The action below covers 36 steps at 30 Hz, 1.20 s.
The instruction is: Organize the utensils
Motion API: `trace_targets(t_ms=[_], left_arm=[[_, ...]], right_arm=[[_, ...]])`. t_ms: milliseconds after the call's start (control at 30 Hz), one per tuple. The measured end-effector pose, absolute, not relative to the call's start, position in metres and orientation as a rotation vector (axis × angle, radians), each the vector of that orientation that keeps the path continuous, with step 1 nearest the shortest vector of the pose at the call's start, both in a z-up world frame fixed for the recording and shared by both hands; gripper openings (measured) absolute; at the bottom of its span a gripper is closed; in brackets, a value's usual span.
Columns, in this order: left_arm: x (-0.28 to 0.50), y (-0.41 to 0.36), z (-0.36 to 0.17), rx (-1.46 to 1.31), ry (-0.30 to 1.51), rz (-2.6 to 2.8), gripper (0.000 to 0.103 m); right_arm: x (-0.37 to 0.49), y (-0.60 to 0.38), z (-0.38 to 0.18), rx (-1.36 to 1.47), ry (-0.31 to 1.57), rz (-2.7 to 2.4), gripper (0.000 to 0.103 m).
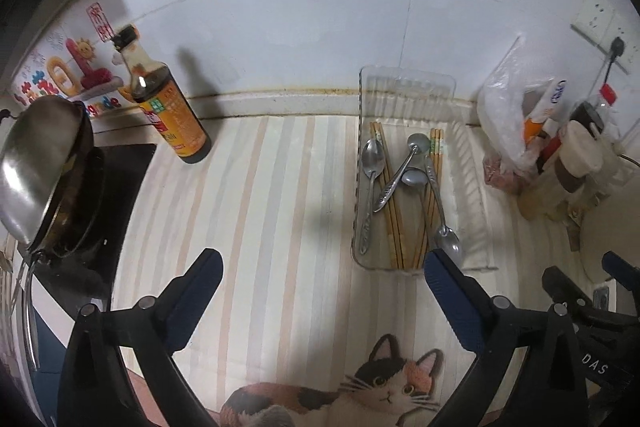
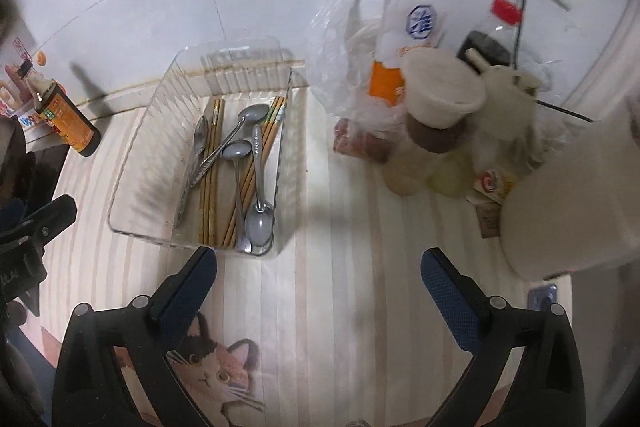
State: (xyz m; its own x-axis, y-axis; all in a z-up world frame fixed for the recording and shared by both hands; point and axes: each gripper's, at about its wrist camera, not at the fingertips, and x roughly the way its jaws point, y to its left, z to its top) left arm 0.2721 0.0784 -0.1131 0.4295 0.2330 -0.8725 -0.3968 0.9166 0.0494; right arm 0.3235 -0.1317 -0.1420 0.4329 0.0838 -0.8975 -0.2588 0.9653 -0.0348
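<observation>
Utensils (image 2: 236,167) in tray (image 2: 136,163); sauce btl (image 1: 172,107) left.

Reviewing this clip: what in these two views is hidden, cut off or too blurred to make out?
- Left wrist view: contents of the wok, hidden by its tilted steel lid.
- Both views: exact chopstick count in the clear tray; spoons overlap them.
- Right wrist view: white appliance, blurred and cut off by the edge.
- Right wrist view: items inside the plastic bag, obscured by crinkled film.
</observation>
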Motion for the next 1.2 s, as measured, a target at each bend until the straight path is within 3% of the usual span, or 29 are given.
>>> trace_targets(t_ms=[733, 1200], left_arm=[[0.122, 0.043, 0.01, -0.158, 0.818, 0.294, 0.103], [0.077, 0.029, 0.051, -0.244, 0.834, 0.169, 0.103]], right_arm=[[0.154, -0.182, 0.011, -0.055, 0.796, 0.18, 0.103], [0.112, -0.201, 0.051, 0.052, 0.842, 0.415, 0.103]])
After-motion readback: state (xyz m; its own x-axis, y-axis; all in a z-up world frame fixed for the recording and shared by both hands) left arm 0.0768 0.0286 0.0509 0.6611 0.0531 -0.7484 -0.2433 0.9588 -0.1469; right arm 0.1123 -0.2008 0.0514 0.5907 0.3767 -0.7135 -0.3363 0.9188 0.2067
